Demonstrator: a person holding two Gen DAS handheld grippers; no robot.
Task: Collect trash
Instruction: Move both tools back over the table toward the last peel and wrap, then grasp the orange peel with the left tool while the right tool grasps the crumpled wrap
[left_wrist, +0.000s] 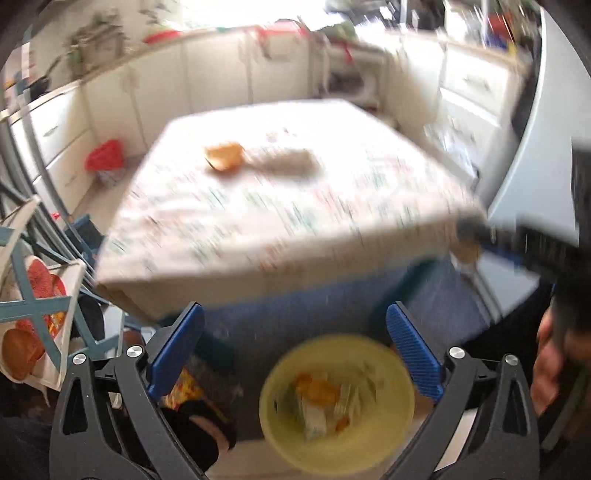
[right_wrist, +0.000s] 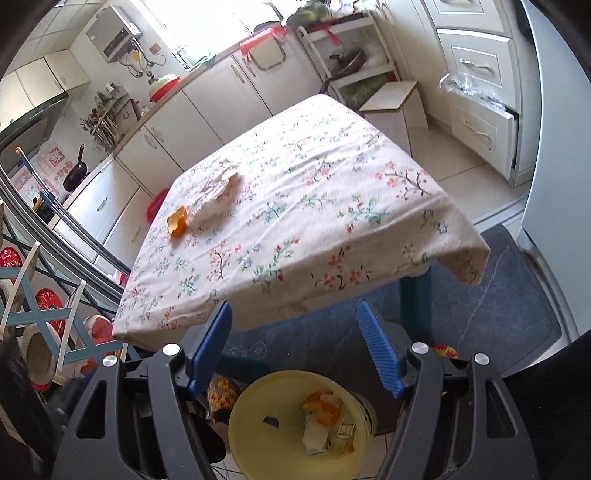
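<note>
A yellow bin (left_wrist: 391, 369) (right_wrist: 266, 443) stands on the floor in front of the table, with peel and paper trash (left_wrist: 317, 402) (right_wrist: 325, 417) inside. My left gripper (left_wrist: 295, 310) hangs open over it with nothing between its blue pads. My right gripper (right_wrist: 294, 306) is also open and empty above the bin. On the flowered tablecloth (left_wrist: 295, 221) (right_wrist: 314, 206) lie an orange peel (left_wrist: 223, 157) (right_wrist: 177, 221) and, beside it, a crumpled clear wrapper (left_wrist: 284, 162) (right_wrist: 214, 192), both far from the grippers. The left wrist view is blurred.
A blue table leg (right_wrist: 415, 306) stands on a dark mat (right_wrist: 498, 302). A blue chair frame (right_wrist: 37, 317) crowds the left. A white stool (right_wrist: 395, 107) and an open drawer (right_wrist: 487, 129) lie beyond the table. A person's hand (left_wrist: 546, 369) is at the right.
</note>
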